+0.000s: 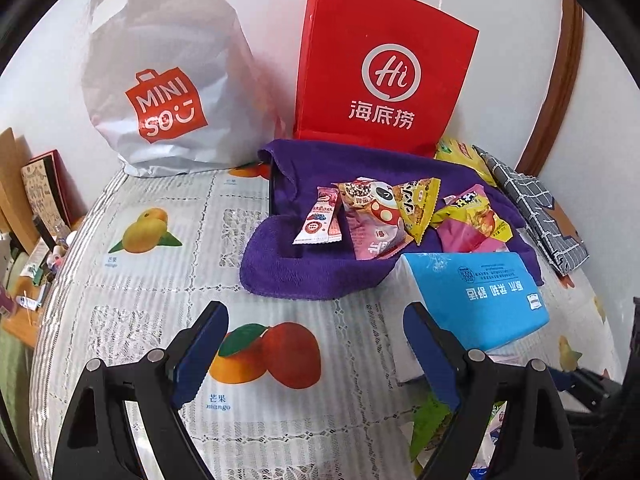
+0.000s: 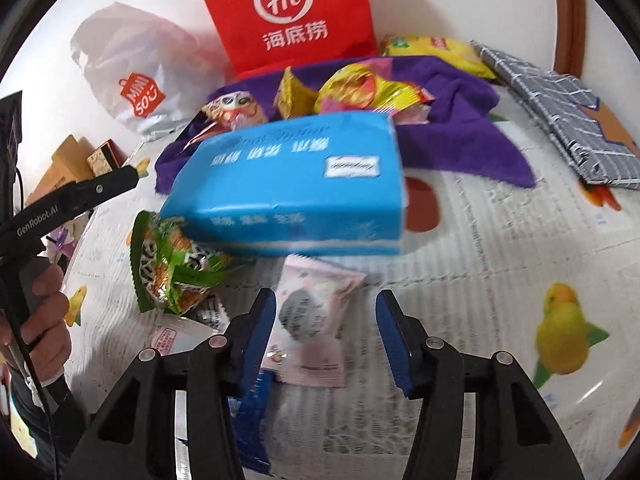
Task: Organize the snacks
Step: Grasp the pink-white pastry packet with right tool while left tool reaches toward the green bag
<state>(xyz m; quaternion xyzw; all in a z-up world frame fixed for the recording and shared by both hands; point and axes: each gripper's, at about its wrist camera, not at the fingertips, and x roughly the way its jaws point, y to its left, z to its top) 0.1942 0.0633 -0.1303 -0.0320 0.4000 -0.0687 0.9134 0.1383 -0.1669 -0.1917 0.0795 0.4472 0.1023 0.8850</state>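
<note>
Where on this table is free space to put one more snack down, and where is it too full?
Free: the tablecloth between the white Miniso bag and the purple towel, and right of the blue box toward the checked cloth. Crowded: the towel's snack pile, and the packets near the box.

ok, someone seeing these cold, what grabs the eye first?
Probably the red paper bag standing against the wall at the back, with the white plastic bag to its left. Next, the heap of bright snack packets on the purple towel in front of the red bag. In the right wrist view, the blue tissue pack fills the middle, just beyond the right gripper, with a pale pink packet between the jaws.
</note>
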